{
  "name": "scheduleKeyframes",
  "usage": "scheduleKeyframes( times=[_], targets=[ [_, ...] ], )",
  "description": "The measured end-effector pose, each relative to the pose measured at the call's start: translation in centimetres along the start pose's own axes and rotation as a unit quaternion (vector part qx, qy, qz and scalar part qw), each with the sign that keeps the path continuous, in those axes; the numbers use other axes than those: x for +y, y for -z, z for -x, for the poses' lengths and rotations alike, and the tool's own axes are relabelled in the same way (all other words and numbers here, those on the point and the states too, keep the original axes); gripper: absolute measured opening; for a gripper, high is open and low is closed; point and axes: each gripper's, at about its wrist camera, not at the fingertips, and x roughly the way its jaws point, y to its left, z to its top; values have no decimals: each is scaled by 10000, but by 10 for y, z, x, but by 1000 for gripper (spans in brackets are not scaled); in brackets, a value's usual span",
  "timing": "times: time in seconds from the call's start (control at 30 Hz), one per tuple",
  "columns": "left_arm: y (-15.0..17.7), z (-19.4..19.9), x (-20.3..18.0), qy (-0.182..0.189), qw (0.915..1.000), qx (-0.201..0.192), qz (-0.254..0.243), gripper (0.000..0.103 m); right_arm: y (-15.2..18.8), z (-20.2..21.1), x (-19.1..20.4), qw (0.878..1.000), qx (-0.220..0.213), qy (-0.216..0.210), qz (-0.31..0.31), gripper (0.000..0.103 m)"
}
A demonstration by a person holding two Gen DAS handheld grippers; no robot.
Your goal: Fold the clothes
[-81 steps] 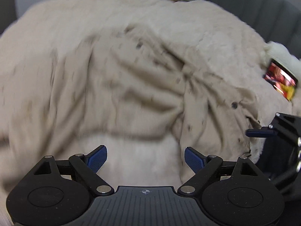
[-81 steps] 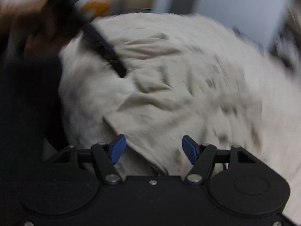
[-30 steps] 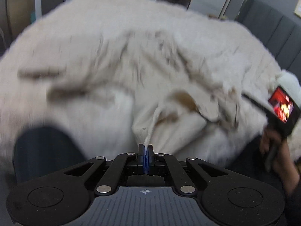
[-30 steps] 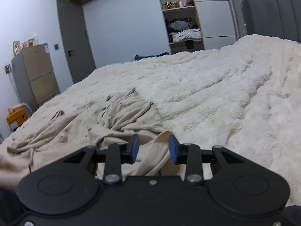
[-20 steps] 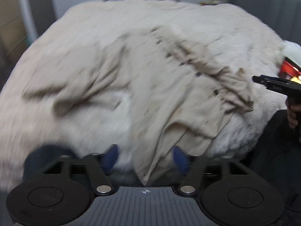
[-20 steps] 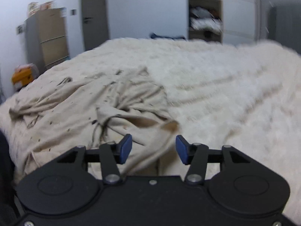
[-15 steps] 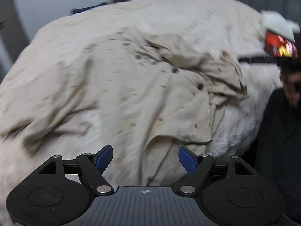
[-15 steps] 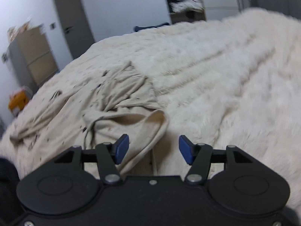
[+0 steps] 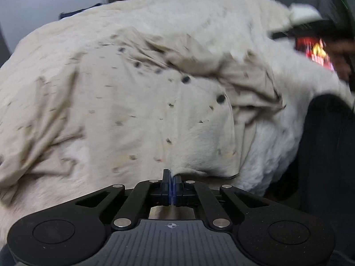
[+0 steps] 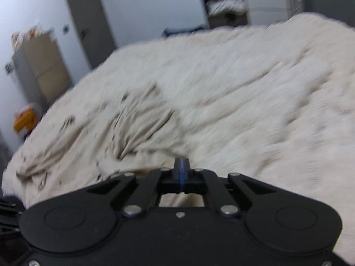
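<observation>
Both hand-held grippers, left [image 9: 172, 178] and right [image 10: 181, 166], have snapped closed on the shirt [image 9: 137, 110].

The shirt [image 9: 137, 102] is seen as thin, matt, creased beige cloth. The blanket [image 10: 255, 93] is shown as fluffy, rough cream pile. The left gripper [image 9: 171, 182] is made of matt black plastic.

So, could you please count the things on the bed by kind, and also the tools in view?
Beige speckled garment: 1
White fluffy blanket covering the bed: 1
Tools, both shut on the garment's edge: 2, the left tool and the right tool
Total: 4
</observation>
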Motion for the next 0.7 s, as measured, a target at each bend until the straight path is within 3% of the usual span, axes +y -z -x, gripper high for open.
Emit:
scheduleKeyframes(
  times=[0.07, 0.1, 0.13, 0.17, 0.2, 0.23, 0.3, 0.4, 0.5, 0.57, 0.6, 0.63, 0.67, 0.7],
  targets=[
    [2, 4, 4, -8, 10000, 38, -42, 0, 4, 12, -9, 9999, -108, 126, -26, 8],
    [2, 3, 3, -12, 9999, 86, -74, 0, 6, 11, -11, 9999, -74, 114, -38, 18],
    [3, -1, 1, -22, 9997, 174, -144, 3, 9, 3, -12, 9999, 70, 77, -30, 37],
    [4, -8, -8, -126, 9988, 306, -369, 8, 12, -5, -12, 9997, 229, 38, -19, 44],
    [3, -12, -15, -174, 9979, 347, -524, 23, 14, -15, -10, 9996, 265, 6, 77, 49],
    [3, -14, -21, -215, 9968, 376, -668, 38, 15, -26, -8, 9994, 280, -24, 187, 49],
    [3, -12, -36, -137, 9945, 289, -995, 53, 14, -39, -4, 9981, 408, -21, 460, 49],
    [4, -13, -52, -24, 9908, 232, -1331, 74, 8, -61, 9, 9880, 737, 81, 1352, 49],
    [8, -24, -77, -15, 9851, 119, -1718, 76, 0, -93, 25, 9680, 1237, -34, 2184, 61],
    [10, -40, -99, 40, 9808, -23, -1948, 75, 1, -112, 33, 9613, 1395, -59, 2377, 58],
    [10, -44, -104, 69, 9800, -104, -1987, 73, 0, -119, 36, 9594, 1435, -80, 2425, 47],
    [9, -52, -113, 125, 9786, -259, -2037, 64, 0, -124, 37, 9592, 1484, -171, 2400, 9],
    [8, -60, -119, 158, 9772, -394, -2080, 57, -1, -128, 34, 9619, 1612, -297, 2190, 4],
    [7, -67, -123, 94, 9755, -471, -2145, 34, -4, -124, 28, 9666, 1687, -350, 1895, 0]
  ],
)
